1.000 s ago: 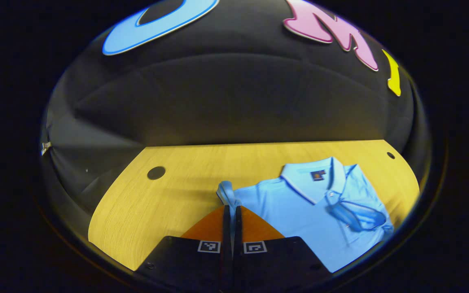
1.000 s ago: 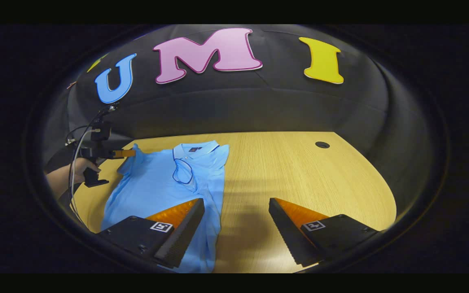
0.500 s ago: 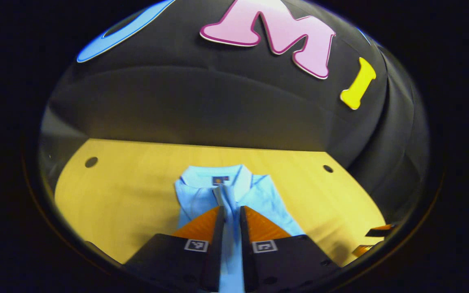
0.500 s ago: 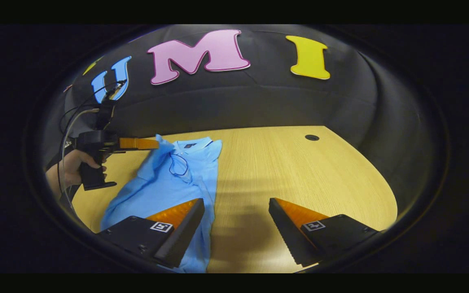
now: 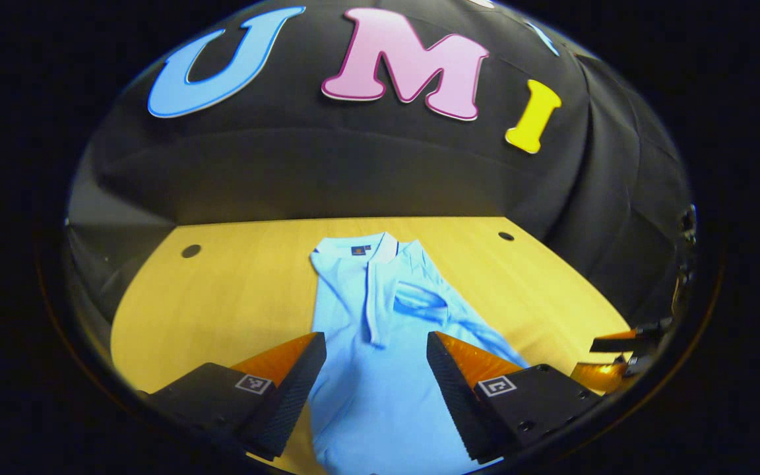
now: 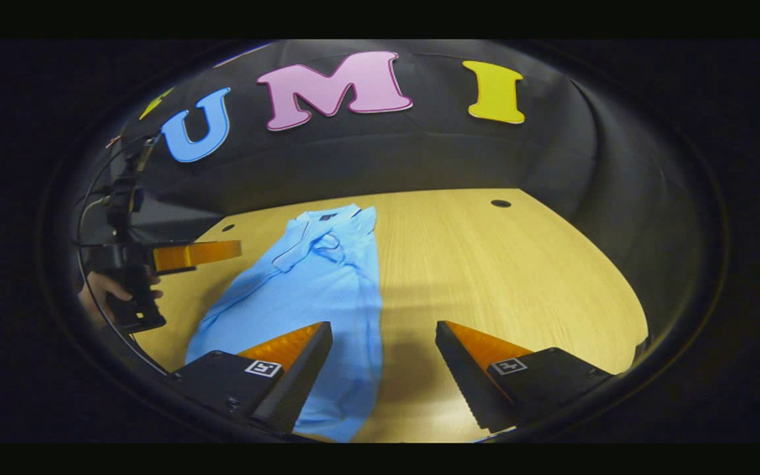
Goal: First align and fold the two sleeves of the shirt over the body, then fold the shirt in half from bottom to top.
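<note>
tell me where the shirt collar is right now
In the left gripper view the collar lies at the far end of the shirt on the table, ahead of the open left gripper, near the booth's black wall.

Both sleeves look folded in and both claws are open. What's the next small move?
Probably lower both open claws to the shirt's bottom hem. Both sleeves already lie over the body, the left claw hangs above the lower part, and the right claw sits at its edge, so the bottom-to-top fold remains.
</note>
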Demonstrator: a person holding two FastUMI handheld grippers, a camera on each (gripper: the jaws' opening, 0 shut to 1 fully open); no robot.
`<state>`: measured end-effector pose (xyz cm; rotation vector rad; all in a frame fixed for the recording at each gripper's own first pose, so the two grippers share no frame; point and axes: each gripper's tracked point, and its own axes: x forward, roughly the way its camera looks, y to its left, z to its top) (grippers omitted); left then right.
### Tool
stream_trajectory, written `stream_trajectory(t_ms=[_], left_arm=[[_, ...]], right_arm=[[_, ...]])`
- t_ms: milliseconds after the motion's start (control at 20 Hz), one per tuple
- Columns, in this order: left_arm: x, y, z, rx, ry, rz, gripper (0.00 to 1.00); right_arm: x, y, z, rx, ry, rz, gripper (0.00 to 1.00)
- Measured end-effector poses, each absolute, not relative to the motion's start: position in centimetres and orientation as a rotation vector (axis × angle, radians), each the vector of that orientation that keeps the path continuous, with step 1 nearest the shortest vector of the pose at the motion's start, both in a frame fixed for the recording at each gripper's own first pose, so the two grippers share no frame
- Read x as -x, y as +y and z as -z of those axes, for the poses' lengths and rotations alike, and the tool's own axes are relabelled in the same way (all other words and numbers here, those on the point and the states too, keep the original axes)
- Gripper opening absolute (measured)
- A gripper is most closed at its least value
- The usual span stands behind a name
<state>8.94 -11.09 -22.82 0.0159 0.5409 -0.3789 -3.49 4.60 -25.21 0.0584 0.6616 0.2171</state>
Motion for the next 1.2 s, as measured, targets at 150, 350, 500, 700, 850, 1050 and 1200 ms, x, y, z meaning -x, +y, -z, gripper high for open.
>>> stream_trajectory(t_ms=[150,350,500,700,850,1050,1200], left_arm=[[-2.2,-8.6,22.8,-0.020,0.553,0.360,0.98],[4.1,-6.2,24.7,0.011,0.594,0.323,0.98],[7.4,-5.1,27.6,0.021,0.649,0.284,0.98],[10.6,-5.1,31.7,0.008,0.726,0.254,0.98],[12.0,-5.4,33.9,-0.077,0.753,0.260,0.98],[12.2,-5.1,35.1,-0.108,0.767,0.247,0.97],[12.4,-5.2,35.5,-0.060,0.793,0.226,0.96]], right_arm=[[7.4,5.4,26.0,-0.049,0.708,-0.210,0.98],[11.1,6.2,26.6,-0.031,0.732,-0.193,0.98],[12.8,6.4,28.0,-0.020,0.752,-0.174,0.99],[14.6,6.5,30.7,-0.042,0.812,-0.134,0.99],[15.3,6.4,32.3,-0.038,0.839,-0.108,0.99],[15.5,6.7,33.7,0.039,0.857,-0.107,0.98],[15.6,6.9,33.7,0.062,0.848,-0.115,0.99]])
